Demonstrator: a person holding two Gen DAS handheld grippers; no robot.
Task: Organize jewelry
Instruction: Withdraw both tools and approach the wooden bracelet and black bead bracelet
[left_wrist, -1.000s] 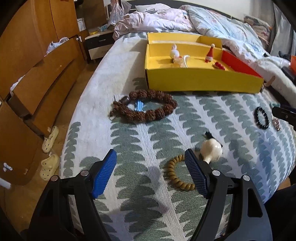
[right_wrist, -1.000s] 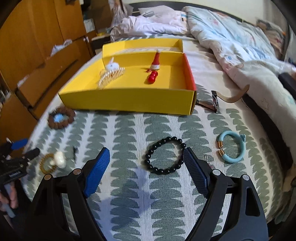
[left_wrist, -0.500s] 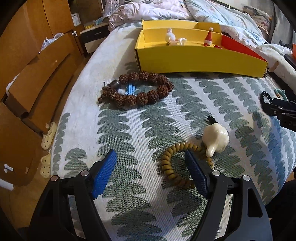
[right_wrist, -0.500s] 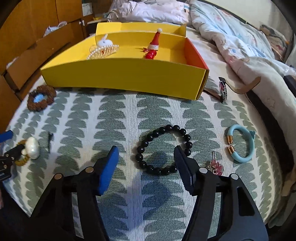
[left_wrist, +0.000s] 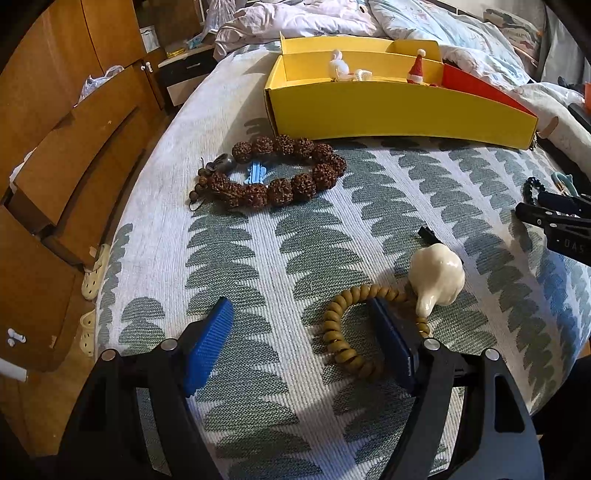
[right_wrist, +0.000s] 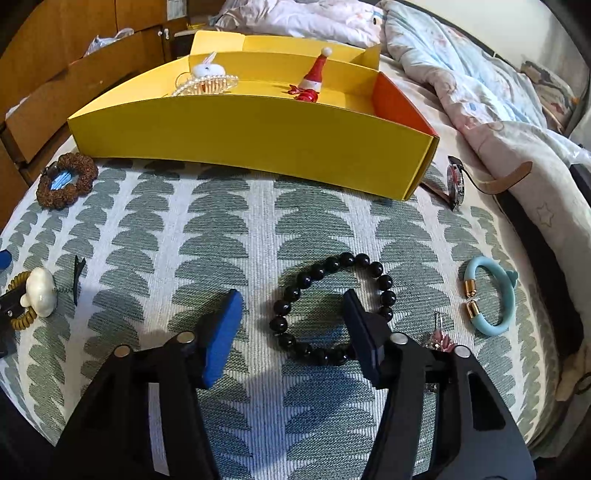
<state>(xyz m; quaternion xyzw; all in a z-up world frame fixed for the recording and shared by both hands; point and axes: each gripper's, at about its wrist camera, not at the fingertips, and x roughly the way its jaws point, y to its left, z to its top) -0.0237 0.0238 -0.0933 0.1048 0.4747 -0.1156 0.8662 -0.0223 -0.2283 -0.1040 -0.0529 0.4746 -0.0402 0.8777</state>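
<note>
- While I hold both tongs low over the green-and-white leaf-patterned bedspread, my left gripper stands wide open, gripping nothing.
- Its right blue pad sits inside the loop of the olive-brown spiral coil hair tie, which lies on the cover touching the glossy cream ceramic mushroom-shaped charm.
- A small black hair clip lies just beyond the charm.
- My right gripper is likewise spread wide and empty; its right pad is planted within the ring of the black round-bead bracelet, with the left pad outside on the fabric.
- Just right of it lies a small pink hairpin, and farther right a pale blue bangle with gold caps.
- The yellow cardboard organiser box rests farther back on the bed, holding a white rabbit pearl comb and a red Santa-hat clip.
- A bracelet of large rough brown seed beads lies near the box's left corner, ringing a small blue clip.
- A wristwatch with a tan leather strap lies by the box's right end.
</note>
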